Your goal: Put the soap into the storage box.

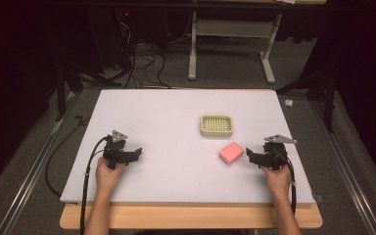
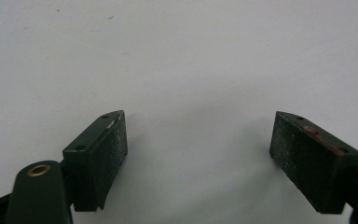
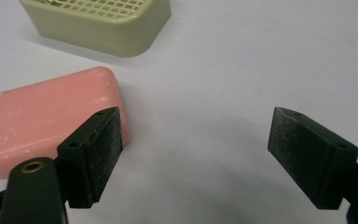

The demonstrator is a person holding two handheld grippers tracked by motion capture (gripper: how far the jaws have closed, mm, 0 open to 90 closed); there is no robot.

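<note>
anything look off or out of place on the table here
Nothing is spilled or broken. The pink soap bar lies askew on the white mat, outside the empty green soap dish. The right gripper sits open beside it; the left gripper is open over bare mat.

So there's a pink bar of soap (image 1: 231, 152), rounded corners, lying flat on the white table top (image 1: 166, 127) toward the right side, a bit nearer than the middle. Looks dry with some whitish scuffs on its top face. It sits turned at a slight angle, not squared to the table edge. Just beyond it, slightly to the left, is a pale yellow-green soap dish (image 1: 216, 125) with a grid insert, upright and empty. The two are close together but not touching.
</note>
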